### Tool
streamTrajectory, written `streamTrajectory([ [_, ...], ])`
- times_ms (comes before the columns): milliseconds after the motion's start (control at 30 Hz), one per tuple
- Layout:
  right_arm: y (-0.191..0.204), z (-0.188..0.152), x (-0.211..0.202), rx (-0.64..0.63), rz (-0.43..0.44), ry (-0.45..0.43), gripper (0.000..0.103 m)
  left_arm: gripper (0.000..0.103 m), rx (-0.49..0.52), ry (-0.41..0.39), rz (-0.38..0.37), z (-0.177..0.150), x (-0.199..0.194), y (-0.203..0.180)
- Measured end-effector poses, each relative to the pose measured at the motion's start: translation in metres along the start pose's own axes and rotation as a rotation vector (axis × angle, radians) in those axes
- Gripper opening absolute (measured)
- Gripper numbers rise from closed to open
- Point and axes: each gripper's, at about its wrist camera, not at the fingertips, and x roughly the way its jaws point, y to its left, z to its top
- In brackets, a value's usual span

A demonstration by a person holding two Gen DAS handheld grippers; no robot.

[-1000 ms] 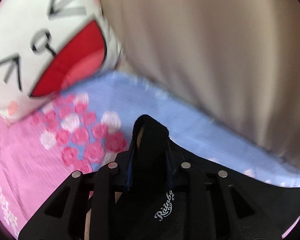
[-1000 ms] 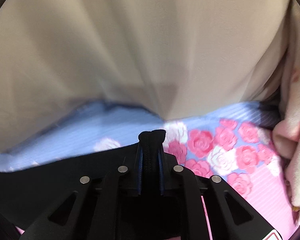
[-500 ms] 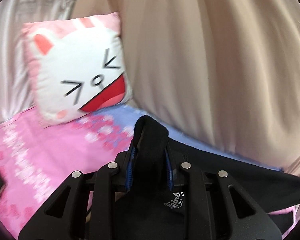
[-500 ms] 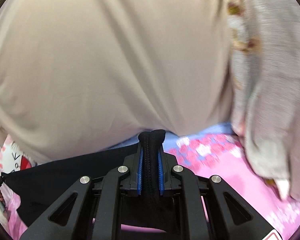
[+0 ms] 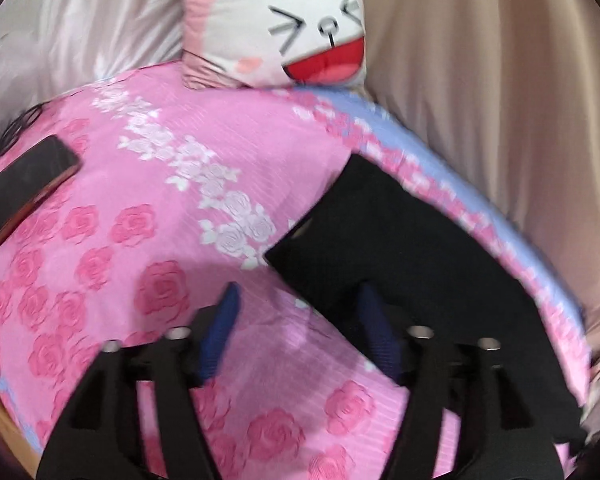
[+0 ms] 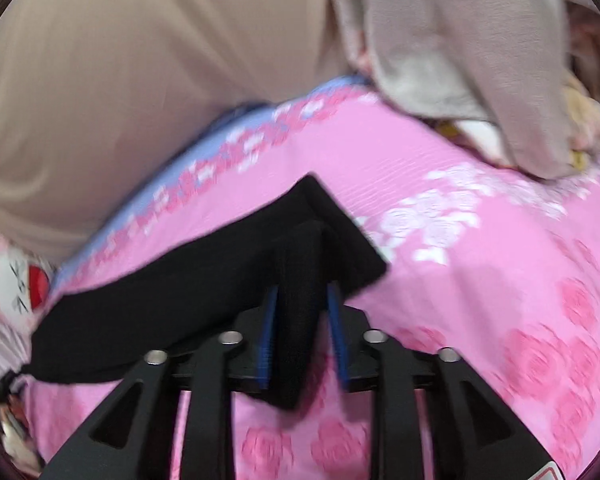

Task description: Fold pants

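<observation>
— Where are your black knit pants point(image 5: 412, 248)?
— Flat along the far edge of the pink rose-print bed sheet point(image 5: 148, 208).
— Your left hand-held gripper point(image 5: 300, 304)?
— Spread wide, empty.
— Your right hand-held gripper point(image 6: 302, 300)?
— Pinching a ridge of the fabric.

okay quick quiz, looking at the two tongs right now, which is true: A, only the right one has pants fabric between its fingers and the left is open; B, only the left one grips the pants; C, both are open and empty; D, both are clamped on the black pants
A: the right tongs have a fold of the black pants between the blue pads, while the left tongs stand wide apart over the pink bedspread, holding nothing.
</observation>
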Motion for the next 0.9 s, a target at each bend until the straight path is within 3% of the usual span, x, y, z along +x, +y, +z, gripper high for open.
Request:
streamTrajectory([
  [33, -0.003, -0.003, -0.013, 0.012, -0.015, -0.033, 0.054, 0.074, -0.014, -0.019, -0.019, 0.002, -0.011, 0.002],
  [100, -0.006, -0.008, -0.035, 0.031, -0.016, -0.065, 0.054, 0.084, -0.038, -0.043, -0.069, 0.006, -0.028, 0.002],
  [133, -0.004, -0.006, -0.04, 0.038, 0.002, -0.077, 0.054, 0.093, -0.046, -0.047, -0.096, 0.009, -0.033, -0.001],
  [167, 0.0, -0.006, -0.049, 0.047, 0.041, -0.097, 0.054, 0.095, -0.047, -0.042, -0.109, 0.009, -0.035, -0.005],
  [367, 0.031, -0.01, -0.056, 0.111, 0.23, -0.108, 0.054, 0.095, -0.115, 0.174, -0.146, 0.001, 0.021, -0.03],
  [400, 0.039, -0.015, -0.054, 0.102, 0.237, -0.098, 0.054, 0.087, -0.136, 0.197, -0.153, -0.001, 0.029, -0.029],
  [433, 0.045, -0.02, -0.052, 0.091, 0.24, -0.089, 0.054, 0.065, -0.158, 0.207, -0.173, -0.002, 0.034, -0.028],
  [467, 0.05, -0.024, -0.051, 0.082, 0.243, -0.081, 0.054, 0.051, -0.167, 0.208, -0.187, -0.002, 0.038, -0.029],
  [500, 0.056, -0.029, -0.05, 0.075, 0.245, -0.068, 0.054, 0.024, -0.153, 0.194, -0.177, 0.001, 0.038, -0.03],
  [533, 0.059, -0.032, -0.051, 0.07, 0.246, -0.061, 0.054, 0.013, -0.133, 0.165, -0.161, 0.004, 0.036, -0.032],
  [600, 0.063, -0.038, -0.051, 0.073, 0.249, -0.059, 0.055, 0.013, -0.066, 0.06, -0.169, 0.011, 0.025, -0.035],
  [667, 0.061, -0.042, -0.046, 0.085, 0.234, -0.037, 0.055, 0.013, 0.001, -0.019, -0.128, 0.011, 0.022, -0.039],
  [733, 0.057, -0.046, -0.033, 0.131, 0.21, 0.014, 0.055, 0.013, 0.032, 0.034, -0.066, 0.005, 0.042, -0.036],
  [800, 0.055, -0.046, -0.026, 0.173, 0.222, 0.043, 0.055, 0.013, -0.027, 0.083, -0.074, -0.004, 0.054, -0.026],
  [900, 0.061, -0.036, -0.013, 0.206, 0.231, 0.082, 0.057, 0.015, -0.025, 0.063, -0.067, -0.006, 0.049, -0.025],
])
